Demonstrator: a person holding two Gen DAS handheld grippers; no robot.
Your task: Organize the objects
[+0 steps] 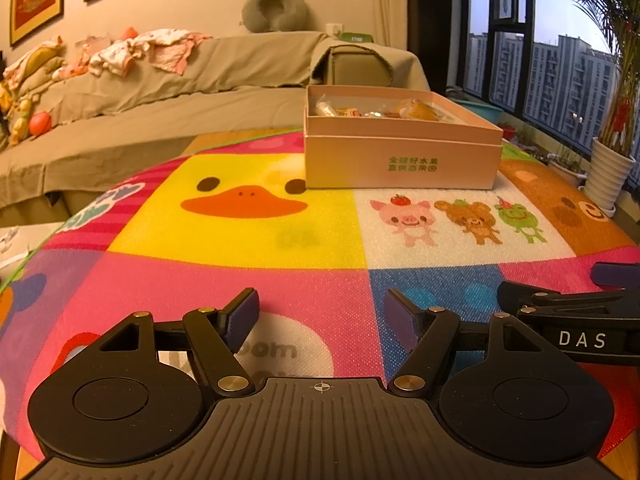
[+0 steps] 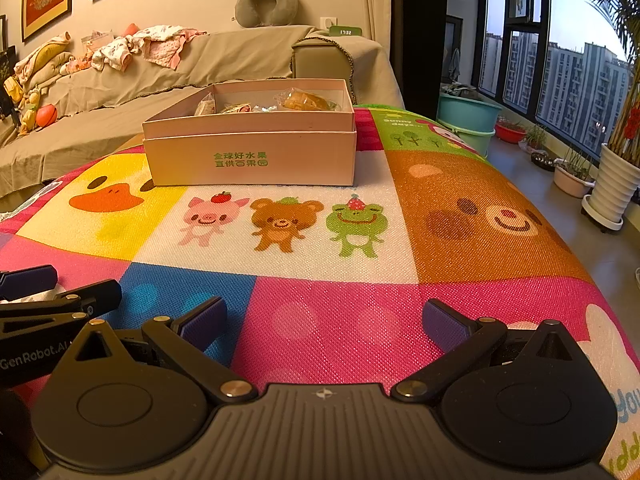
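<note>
The pink box (image 1: 402, 136) sits toward the far edge of the play mat (image 1: 240, 272), its inner tray nested in a slightly wider outer shell, open at the top so that things can be dropped straight in. Inside it lie several wrapped snacks (image 2: 308, 101), bunched along the far wall; I cannot tell exactly how many. On this showing the organizing looks largely done or not yet resumed, since the mat between the box and the claws is bare of loose items in both views. The left claw (image 1: 322, 314) hovers low over the near edge of the mat, its 2 jaws spread wide and gripping nothing, with pink mat visible in the gap. The right claw (image 2: 325, 320) sits just beside it, also near the mat's near edge, jaws parted even wider and likewise holding nothing. Each claw shows in the other's view at the side, so the 2 rest close together and side by side, both aimed at the box, a neutral pose well short of it. Behind the mat stands a covered sofa (image 1: 168, 92) with loose clothes (image 1: 152, 50) piled on its back.
</note>
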